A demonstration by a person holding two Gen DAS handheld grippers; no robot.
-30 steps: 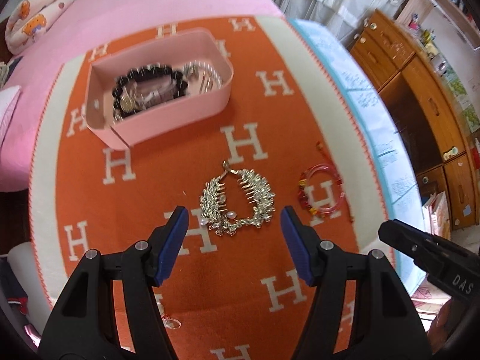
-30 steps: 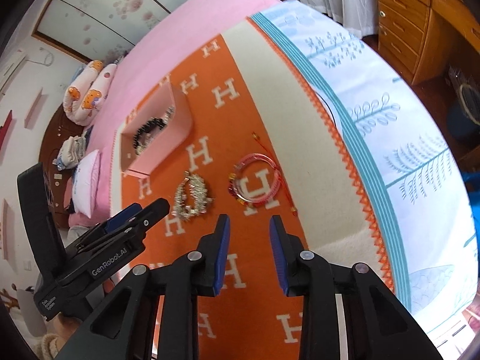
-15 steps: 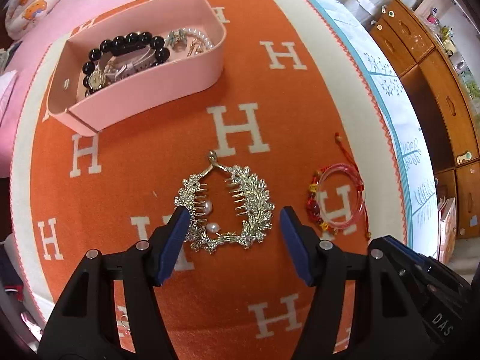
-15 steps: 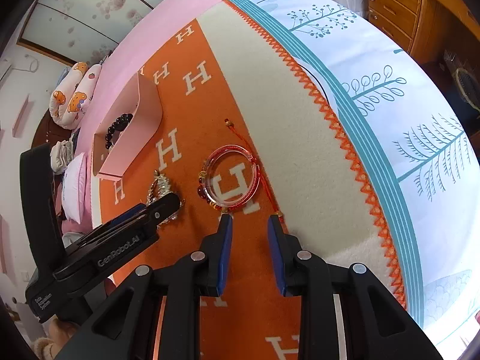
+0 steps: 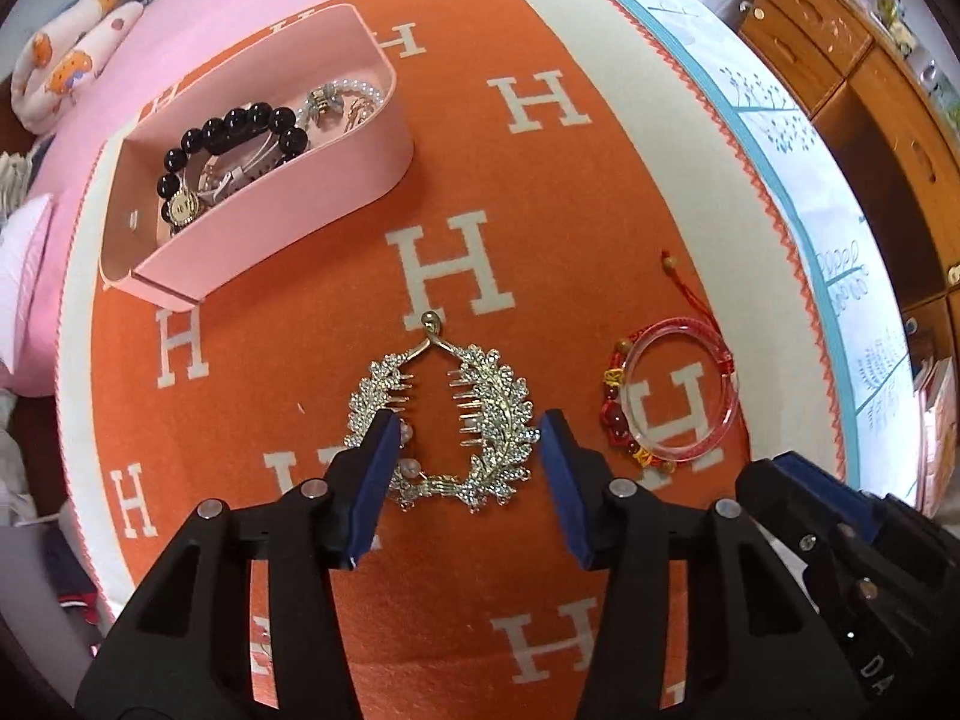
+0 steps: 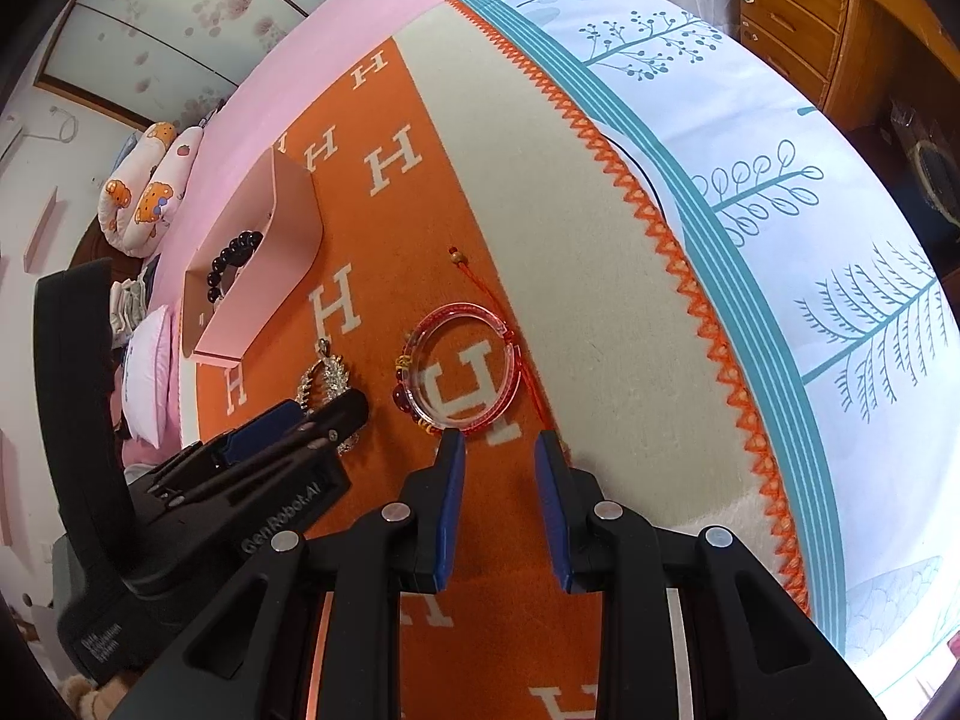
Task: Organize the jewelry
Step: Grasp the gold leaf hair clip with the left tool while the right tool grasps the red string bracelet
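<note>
A gold rhinestone hair comb (image 5: 498, 408) lies on the orange blanket, seen from the side in the right wrist view as the comb (image 6: 327, 375). My left gripper (image 5: 469, 420) straddles its lower half and its jaws are closing; the left pad overlaps the comb's edge, the right pad stands just clear. To its right lies a clear pink bangle with a red beaded cord bracelet (image 5: 617, 420). My right gripper (image 6: 498, 437) hovers at the near rim of that bangle (image 6: 462, 307), jaws narrowly open, nothing between them. A pink box (image 5: 288, 204) farther back holds a black bead bracelet (image 5: 240, 120) and other pieces.
The orange blanket (image 5: 540, 180) with white H marks covers a bed with pink and tree-print sheets. Wooden drawers (image 5: 888, 120) stand beyond the bed's right side. Pillows (image 5: 66, 60) lie at the far left. The right gripper's body (image 5: 798, 480) sits close beside my left one.
My left gripper came down over the comb and its jaws narrowed around it. My right gripper dropped toward the bangle's near rim, keeping its narrow gap.
</note>
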